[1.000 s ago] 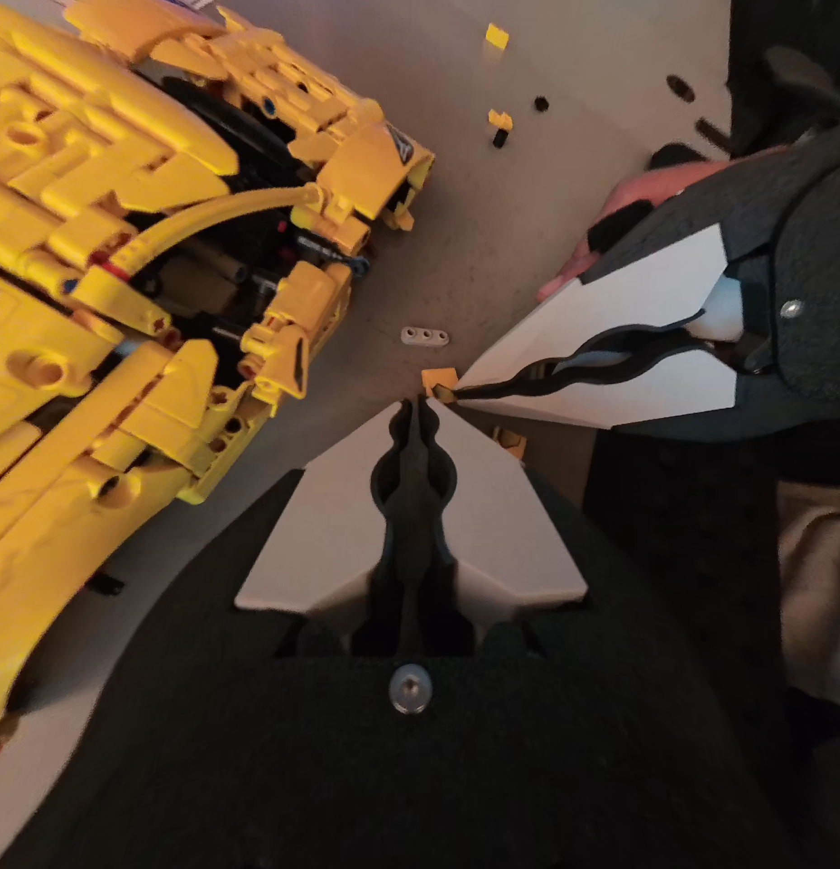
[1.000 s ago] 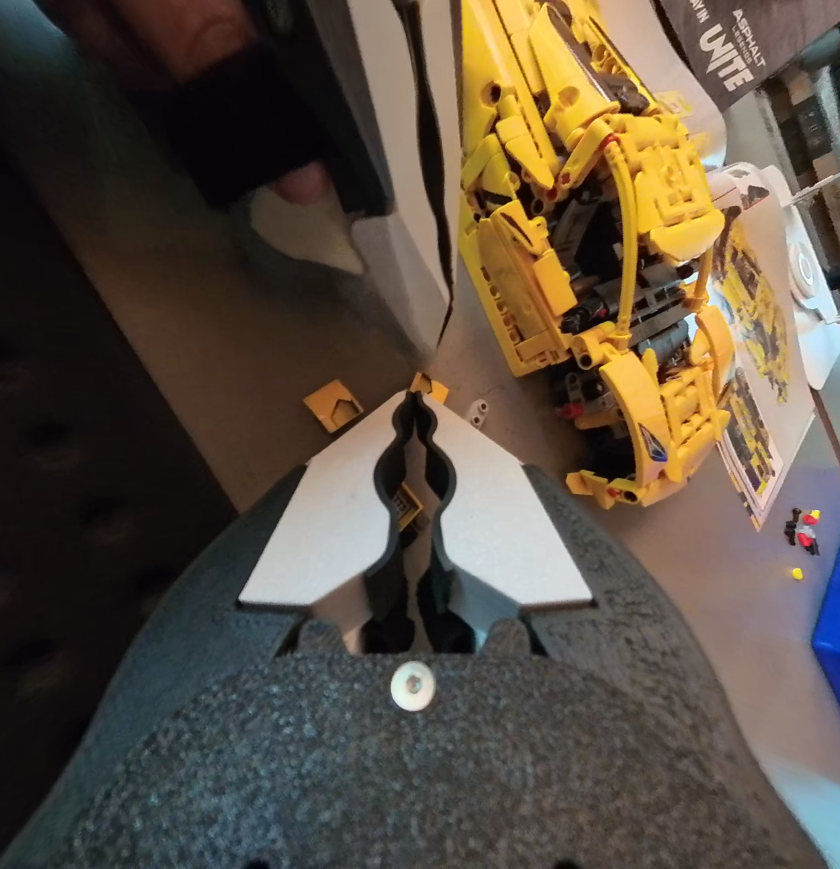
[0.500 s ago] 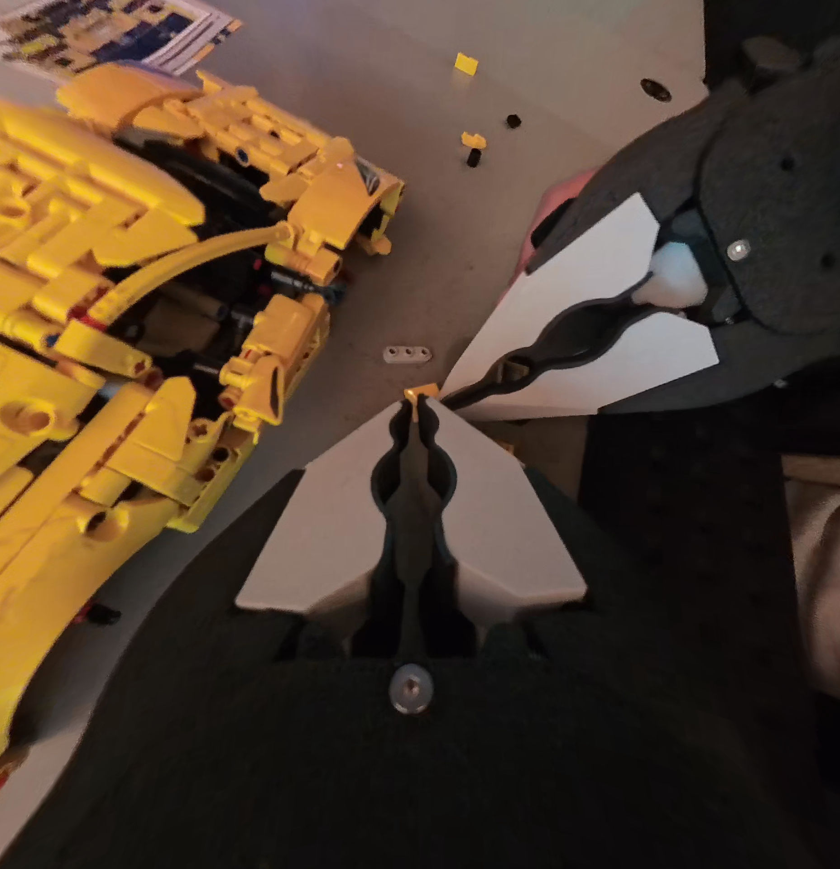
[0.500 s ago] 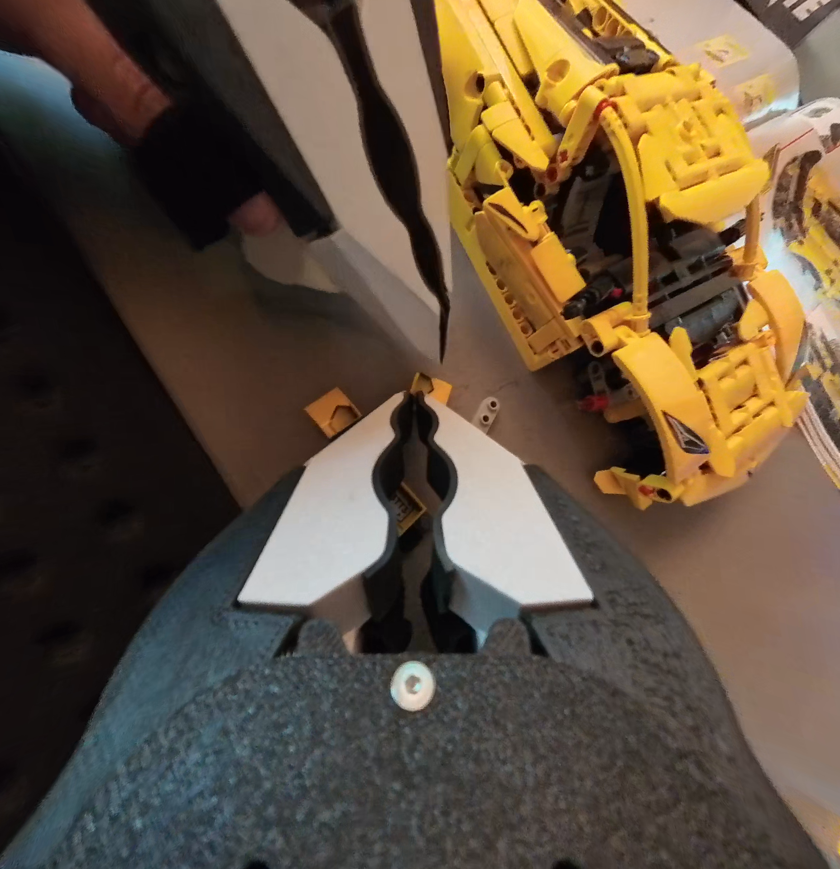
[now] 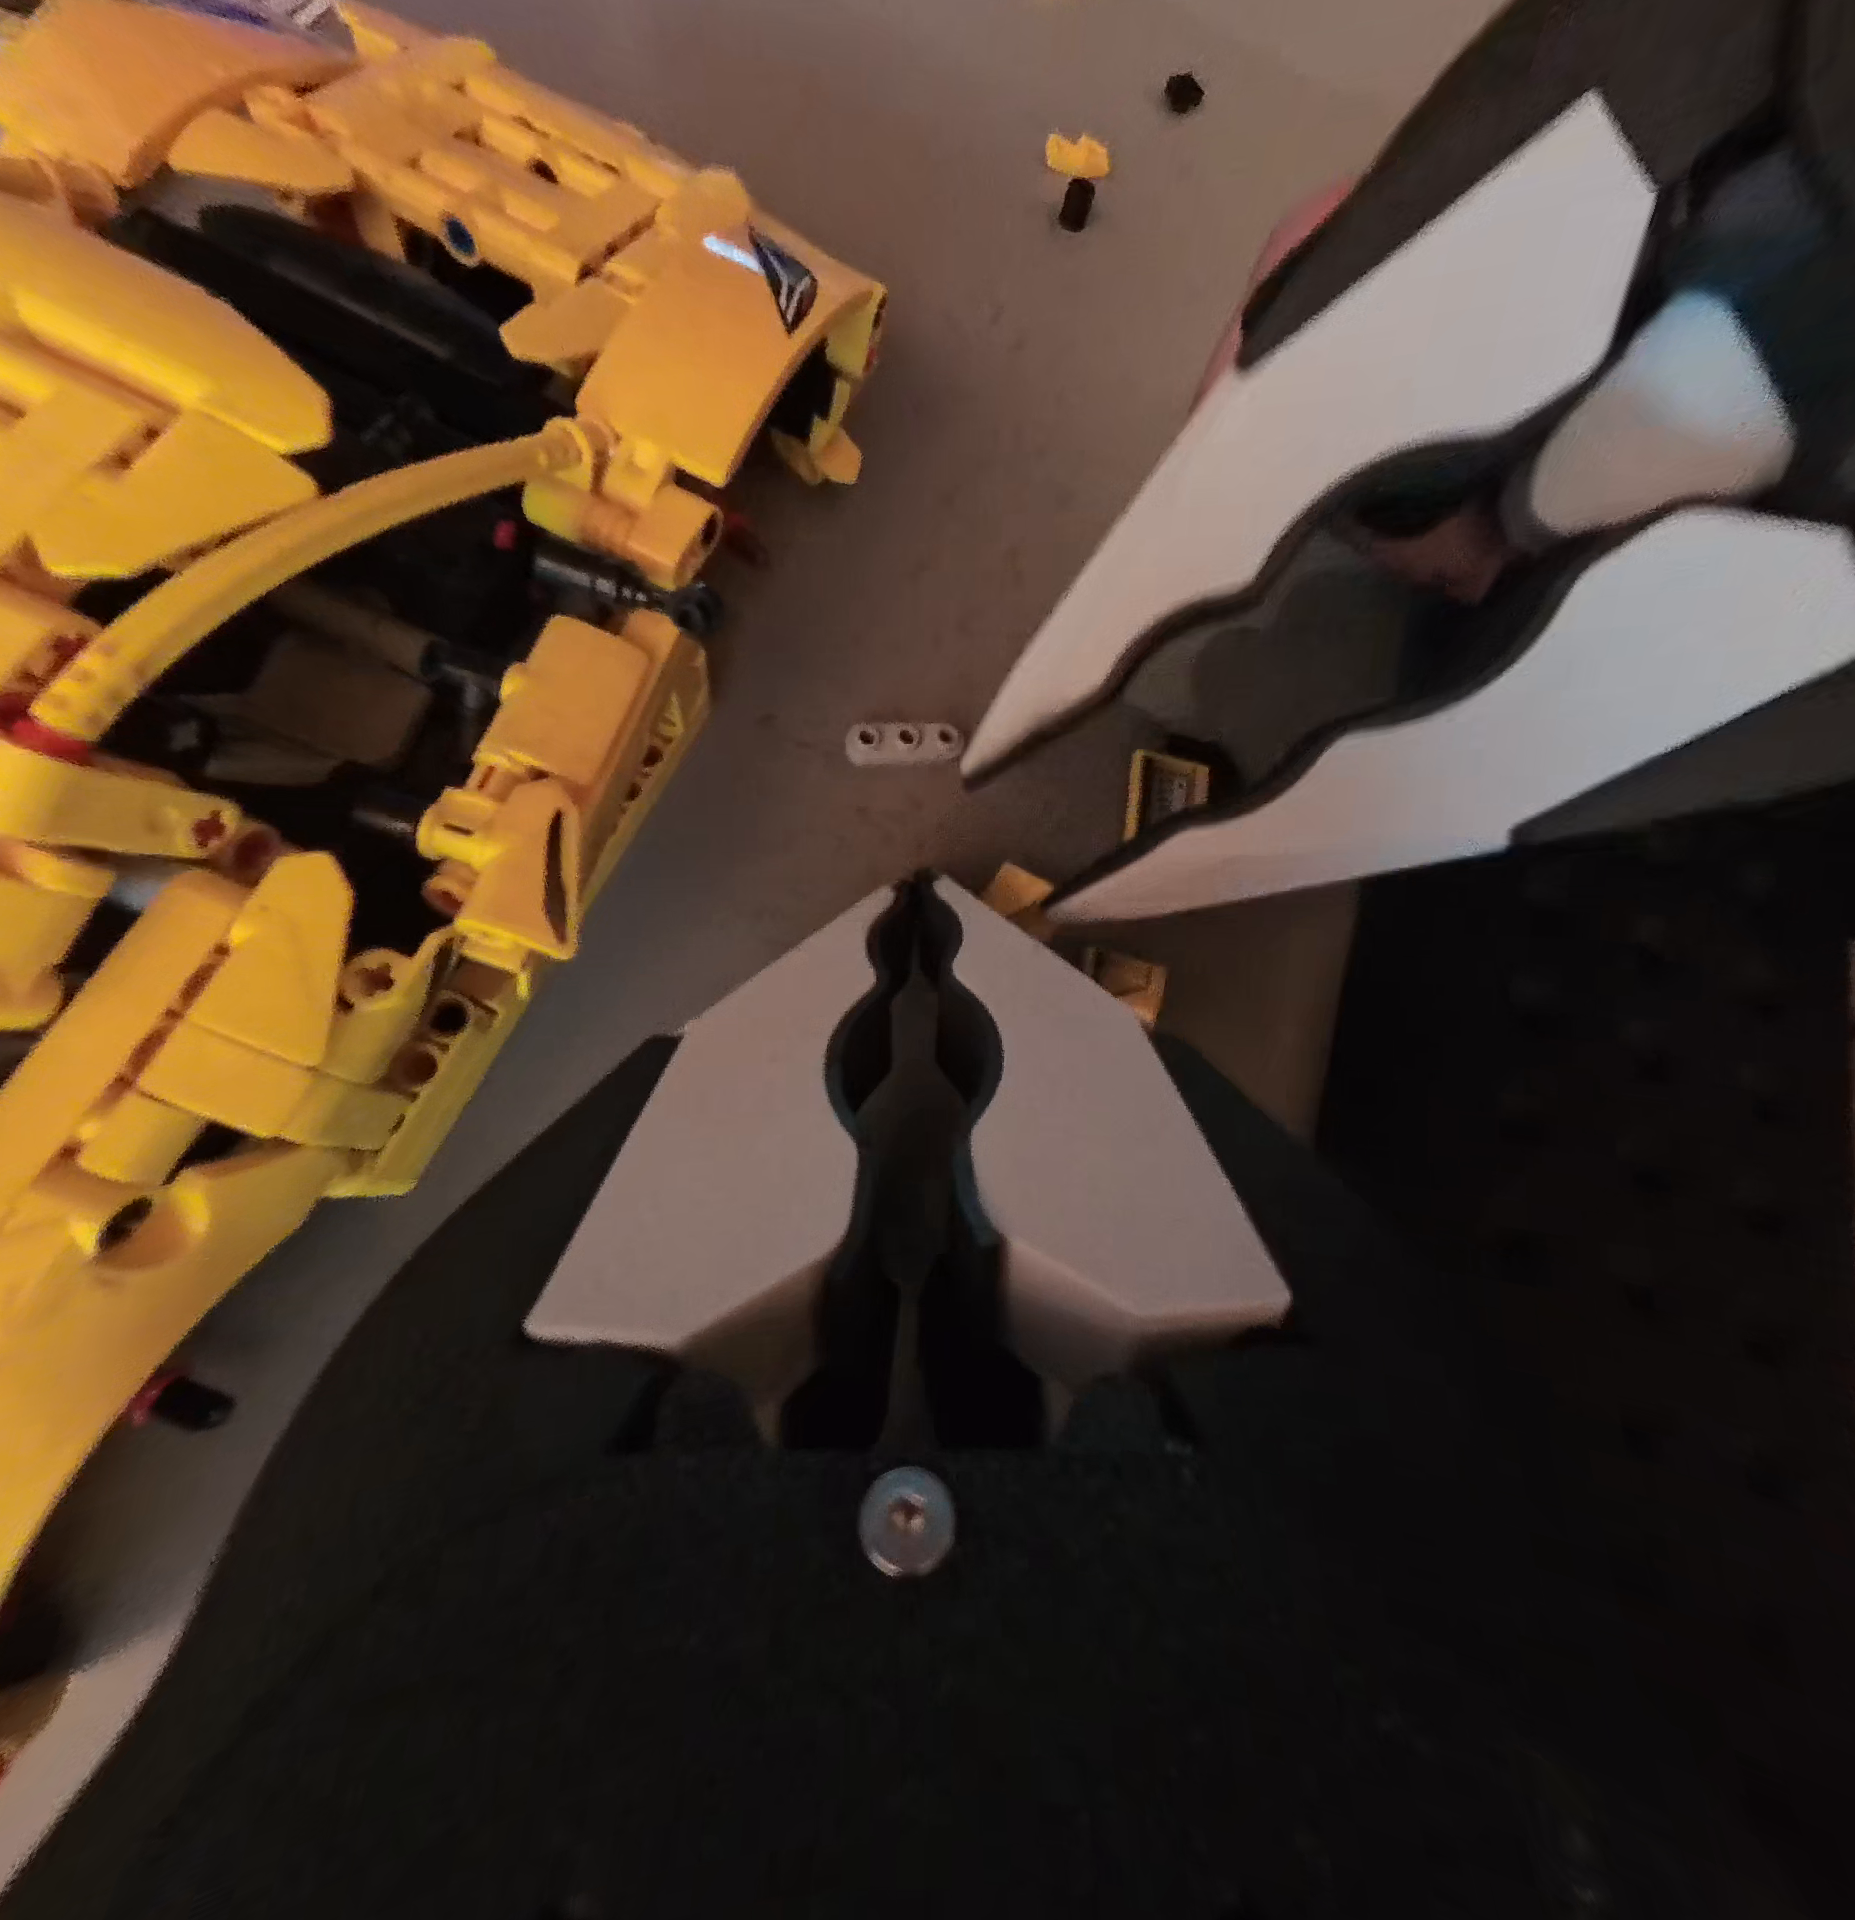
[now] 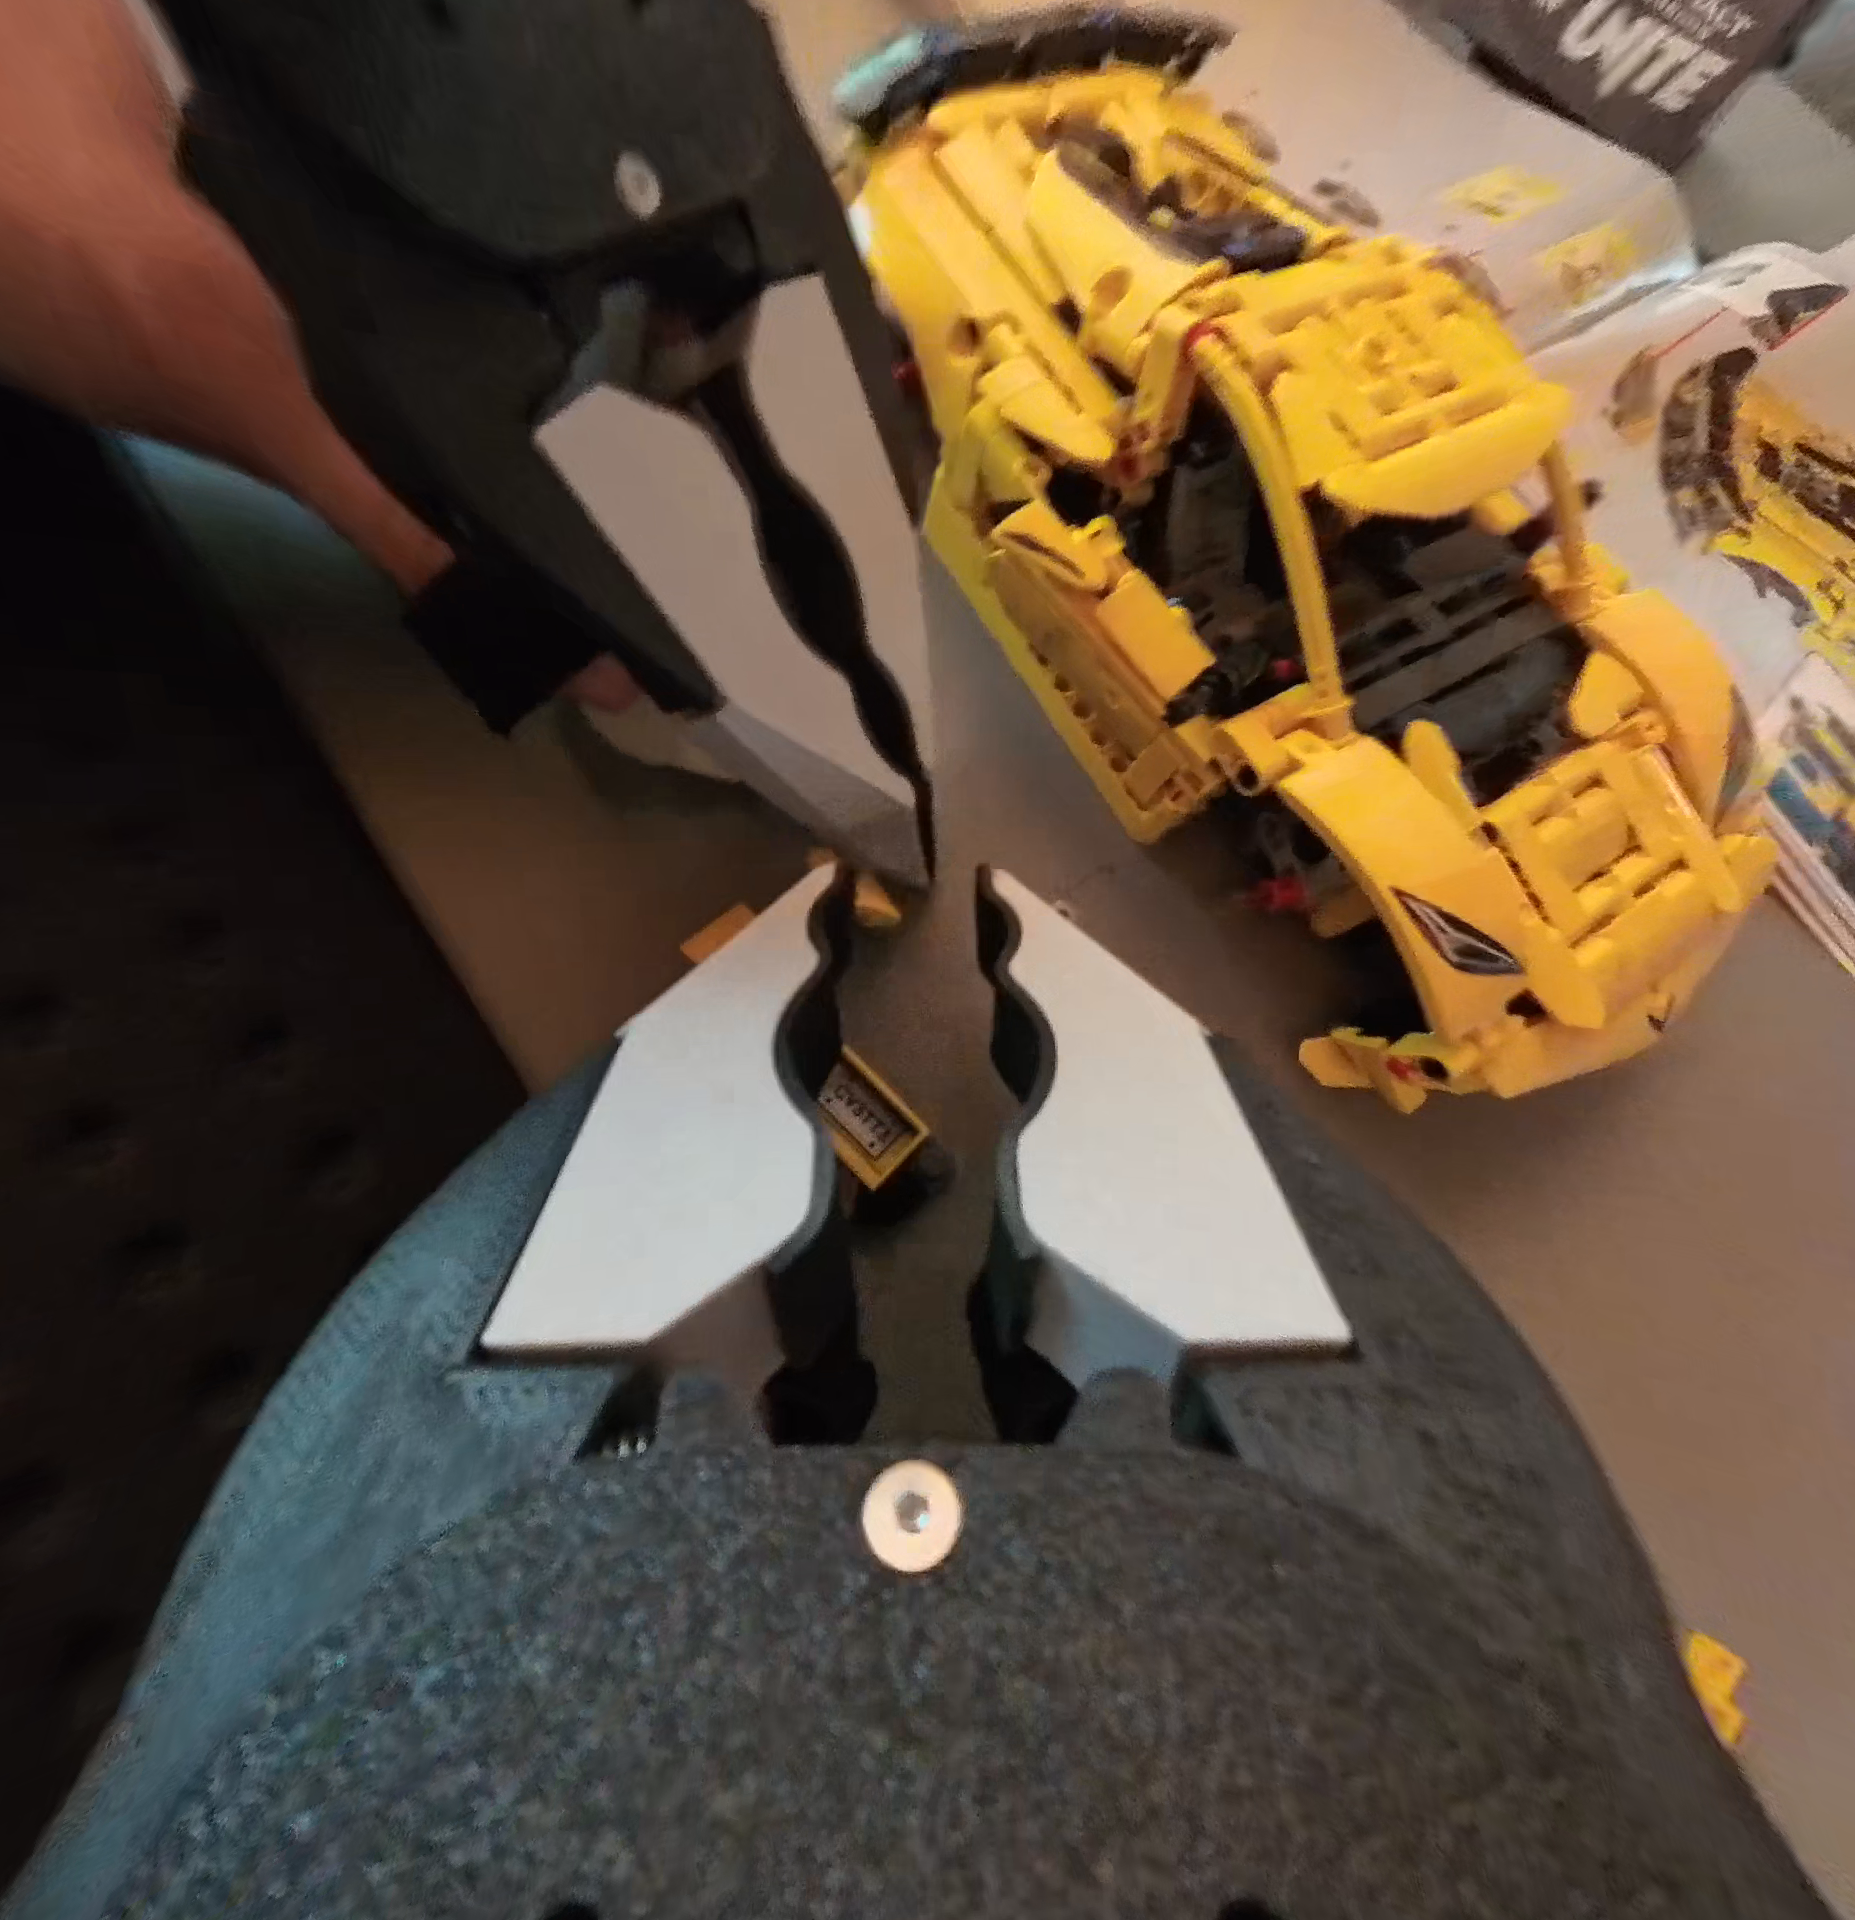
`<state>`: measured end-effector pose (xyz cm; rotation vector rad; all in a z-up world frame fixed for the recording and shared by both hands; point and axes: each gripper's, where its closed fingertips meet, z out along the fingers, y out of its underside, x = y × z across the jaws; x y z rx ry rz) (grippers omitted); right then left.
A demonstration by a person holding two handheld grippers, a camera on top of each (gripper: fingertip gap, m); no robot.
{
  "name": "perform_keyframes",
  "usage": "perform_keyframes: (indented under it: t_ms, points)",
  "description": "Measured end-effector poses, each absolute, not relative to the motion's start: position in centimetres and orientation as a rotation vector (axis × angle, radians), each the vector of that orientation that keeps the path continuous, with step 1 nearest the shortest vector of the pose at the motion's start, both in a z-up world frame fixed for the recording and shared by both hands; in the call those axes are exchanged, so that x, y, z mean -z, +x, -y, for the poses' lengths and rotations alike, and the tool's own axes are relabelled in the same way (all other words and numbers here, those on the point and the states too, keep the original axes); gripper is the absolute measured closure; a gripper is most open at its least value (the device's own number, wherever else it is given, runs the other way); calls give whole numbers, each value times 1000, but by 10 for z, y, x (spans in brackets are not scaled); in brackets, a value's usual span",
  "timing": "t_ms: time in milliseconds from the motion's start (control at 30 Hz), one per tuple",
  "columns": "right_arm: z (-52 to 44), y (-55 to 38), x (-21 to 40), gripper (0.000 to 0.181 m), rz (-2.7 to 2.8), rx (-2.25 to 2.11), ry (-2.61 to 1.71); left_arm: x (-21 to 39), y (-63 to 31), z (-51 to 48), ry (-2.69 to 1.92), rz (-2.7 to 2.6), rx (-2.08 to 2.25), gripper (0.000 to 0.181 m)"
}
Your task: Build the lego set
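The yellow lego car (image 5: 279, 675) lies on the grey table and also shows in the right wrist view (image 6: 1318, 582). My left gripper (image 5: 918, 883) is shut, its tips low over the table with nothing seen between them. It enters the right wrist view from above (image 6: 928, 862). My right gripper (image 6: 912, 883) is open, tips close to the left gripper's tips; it also shows in the left wrist view (image 5: 1006, 842). A yellow tile with a sticker (image 6: 866, 1127) lies on the table between the right fingers. A small yellow piece (image 5: 1016, 894) sits beside both tips.
A grey three-hole beam (image 5: 902, 740) lies just beyond the tips. Small yellow and black pieces (image 5: 1077, 171) lie farther off. An instruction booklet (image 6: 1816, 582) is past the car. The table edge and a dark drop-off (image 6: 227, 1039) are close by. A hand (image 6: 123, 312) holds the left gripper. The grippers are tip to tip, or close to it. My right gripper's tips are some 10 cm from the dark drop-off (image 6: 227, 1039). The left camera catches it too, in the left wrist view (image 5: 1533, 1271).
My right gripper has opened; it was nearly shut at the small yellow piece. Both grippers shifted slightly, and the left gripper's tips have come off that piece.
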<state>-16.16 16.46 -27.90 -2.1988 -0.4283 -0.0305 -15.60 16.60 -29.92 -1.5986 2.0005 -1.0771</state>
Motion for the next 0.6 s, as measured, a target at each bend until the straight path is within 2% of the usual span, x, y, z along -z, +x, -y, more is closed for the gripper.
perform_keyframes:
  t_ms: [133,367,433,533,600]
  points:
    - [-164,-161,285,149,401,-26,-2248,299,-156,-164,-1578,-2012,1066,181]
    - [-164,-160,279,153,385,-36,-2215,288,-162,-184,-1549,-1931,1071,181]
    - [-164,-160,277,153,363,-72,-2206,275,-167,-187,-1453,-1909,1107,173]
    - [-164,-161,275,152,360,-104,-2194,255,-175,-185,-1156,-1922,1046,149]
    - [-163,-163,273,152,370,-123,-2184,247,-181,-182,-974,-1944,916,148]
